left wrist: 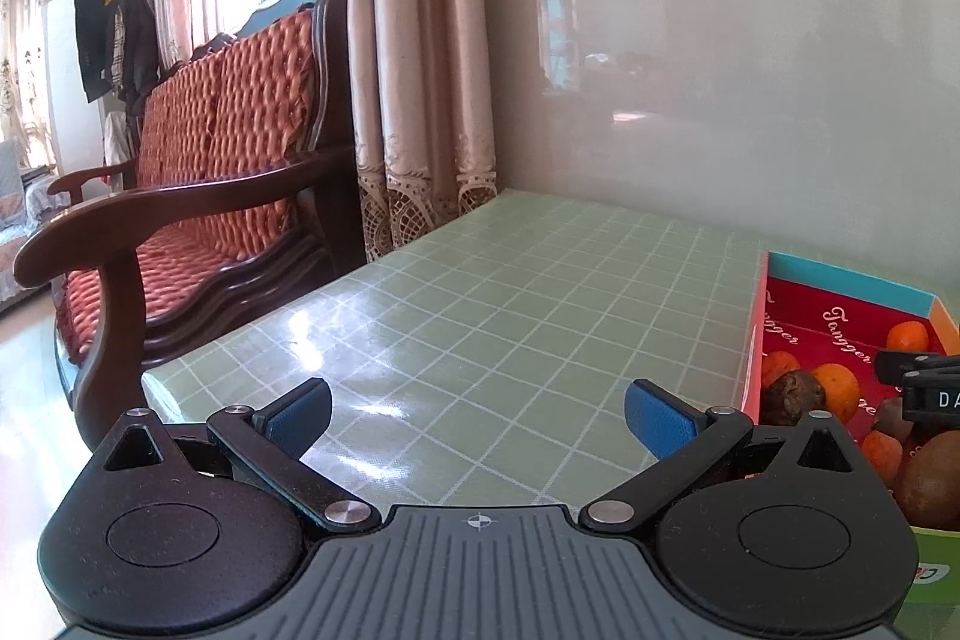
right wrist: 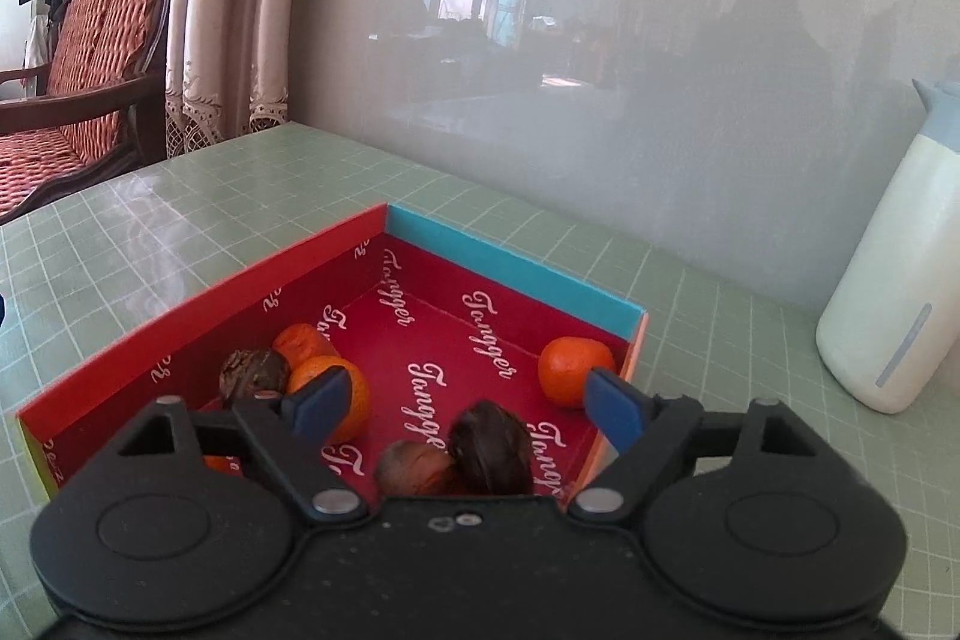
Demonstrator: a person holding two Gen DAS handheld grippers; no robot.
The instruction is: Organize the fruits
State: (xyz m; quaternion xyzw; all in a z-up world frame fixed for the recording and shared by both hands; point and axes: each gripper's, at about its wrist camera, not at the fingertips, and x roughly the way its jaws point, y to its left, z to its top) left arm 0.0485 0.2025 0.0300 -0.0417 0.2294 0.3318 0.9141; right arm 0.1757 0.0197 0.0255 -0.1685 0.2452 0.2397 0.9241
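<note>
A shallow red box [right wrist: 198, 304] with a blue far wall lies on the green checked table; in the left wrist view the red box [left wrist: 852, 316] lies at the right edge. Inside are several oranges, among them one [right wrist: 573, 370] by the right wall and one [right wrist: 336, 394] at the left, plus dark wrinkled fruits [right wrist: 489, 451] [right wrist: 249, 373]. My right gripper [right wrist: 468, 403] hovers over the box, open, with nothing pressed between its blue pads. My left gripper [left wrist: 477, 415] stands open over bare tabletop to the left of the box. The right gripper's black tip [left wrist: 918, 382] shows above the fruits.
A white and pale blue bottle [right wrist: 894, 292] stands on the table to the right of the box. A glossy wall runs along the table's far edge. A wooden sofa [left wrist: 198, 196] with orange cushions and curtains [left wrist: 420, 70] lie beyond the table's left end.
</note>
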